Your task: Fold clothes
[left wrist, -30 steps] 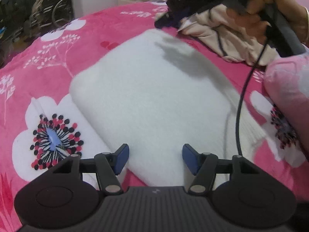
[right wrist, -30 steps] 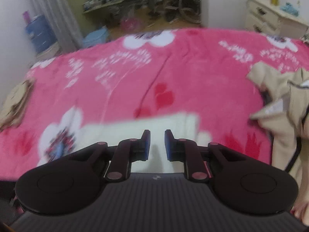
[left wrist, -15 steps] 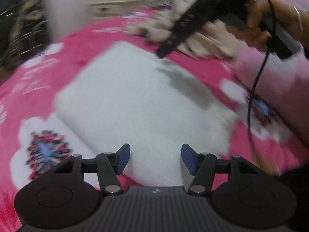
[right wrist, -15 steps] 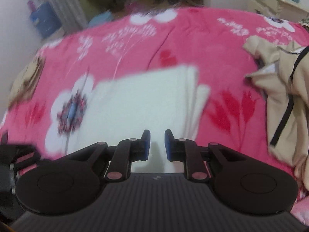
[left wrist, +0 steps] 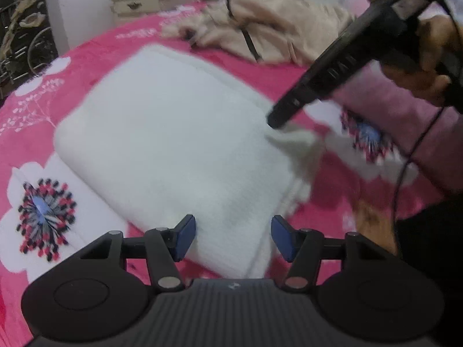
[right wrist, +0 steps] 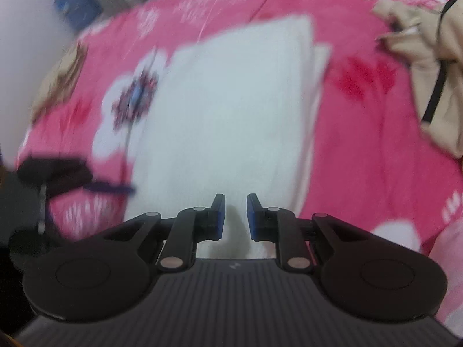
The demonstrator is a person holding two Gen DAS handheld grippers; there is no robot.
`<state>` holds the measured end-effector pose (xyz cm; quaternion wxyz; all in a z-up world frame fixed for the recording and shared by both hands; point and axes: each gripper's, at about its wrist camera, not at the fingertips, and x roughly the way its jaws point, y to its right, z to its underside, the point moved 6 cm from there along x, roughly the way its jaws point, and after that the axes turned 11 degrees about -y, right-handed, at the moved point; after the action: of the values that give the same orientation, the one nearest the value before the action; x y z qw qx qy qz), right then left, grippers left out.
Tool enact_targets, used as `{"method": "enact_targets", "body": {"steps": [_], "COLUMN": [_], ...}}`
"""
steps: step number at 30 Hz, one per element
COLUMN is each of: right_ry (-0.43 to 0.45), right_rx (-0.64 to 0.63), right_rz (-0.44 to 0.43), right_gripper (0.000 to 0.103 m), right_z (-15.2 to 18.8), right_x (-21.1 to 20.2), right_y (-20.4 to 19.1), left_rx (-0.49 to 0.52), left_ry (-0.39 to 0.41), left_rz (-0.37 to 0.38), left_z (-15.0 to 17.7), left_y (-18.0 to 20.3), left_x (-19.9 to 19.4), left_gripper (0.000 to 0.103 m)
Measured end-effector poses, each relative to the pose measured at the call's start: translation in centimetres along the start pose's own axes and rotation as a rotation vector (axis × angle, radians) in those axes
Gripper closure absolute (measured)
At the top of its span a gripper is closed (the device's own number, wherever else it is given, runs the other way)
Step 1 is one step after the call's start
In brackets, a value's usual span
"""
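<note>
Folded white garment (left wrist: 173, 150) lies mid-frame on the pink floral blanket (left wrist: 95, 66). Left gripper (left wrist: 233, 235) spread wide at its near edge. Right gripper (right wrist: 235, 215) narrowly parted, tip at the garment's right edge; beige clothes (left wrist: 272, 26) upper right.

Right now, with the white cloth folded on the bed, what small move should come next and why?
Probably lower the right tool onto the white folded cloth's near corner and close it: that corner looks rumpled beneath its tip, while the left tool sits open at the near edge.
</note>
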<state>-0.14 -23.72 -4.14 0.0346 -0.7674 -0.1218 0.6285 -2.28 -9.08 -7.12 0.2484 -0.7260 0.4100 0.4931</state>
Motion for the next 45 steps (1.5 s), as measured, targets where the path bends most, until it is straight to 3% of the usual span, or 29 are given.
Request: {"method": "enact_targets", "body": {"steps": [2, 6, 10, 12, 18, 23, 27, 32, 39, 45], "right_ry": [-0.001, -0.003, -0.005, -0.006, -0.029, 0.021, 0.024, 0.017, 0.001, -0.007], "right_rx": [0.020, 0.060, 0.099, 0.119, 0.202, 0.187, 0.172, 0.182, 0.165, 0.135], "right_rz": [0.005, 0.014, 0.023, 0.028, -0.009, 0.064, 0.077, 0.098, 0.126, 0.148], "right_gripper": [0.089, 0.087, 0.086, 0.084, 0.080, 0.070, 0.063, 0.060, 0.055, 0.054], "right_z": [0.8, 2.4, 4.0, 4.8, 6.7, 6.5, 6.4, 6.4, 6.5, 6.5], "right_x": [0.4, 1.1, 1.8, 2.2, 3.0, 1.6, 1.6, 1.8, 1.9, 2.1], "right_y": [-0.4, -1.2, -2.0, -2.4, -3.0, -3.2, -3.7, -3.7, -4.0, -4.6], "left_rx": [0.019, -0.042, -0.145, -0.158, -0.258, -0.340, -0.361, -0.479, -0.582, -0.630], "left_ry": [-0.035, -0.048, 0.006, 0.062, 0.175, 0.189, 0.160, 0.043, -0.031, -0.068], "left_rz": [-0.041, -0.060, -0.049, -0.096, -0.176, -0.161, -0.198, -0.195, -0.156, -0.207], "left_z": [0.3, -0.2, -0.9, -1.4, -2.7, -2.7, -2.0, -1.1, 0.4, 1.2], "left_y": [0.5, 0.7, -0.1, -0.2, -0.5, -0.2, 0.0, -1.0, -1.8, -2.4], "left_x": [1.5, 1.3, -1.4, -3.0, -6.2, -7.7, -7.5, -5.9, -4.8, -4.4], "left_gripper": [0.041, 0.039, 0.039, 0.037, 0.020, 0.007, 0.003, 0.003, 0.003, 0.003]}}
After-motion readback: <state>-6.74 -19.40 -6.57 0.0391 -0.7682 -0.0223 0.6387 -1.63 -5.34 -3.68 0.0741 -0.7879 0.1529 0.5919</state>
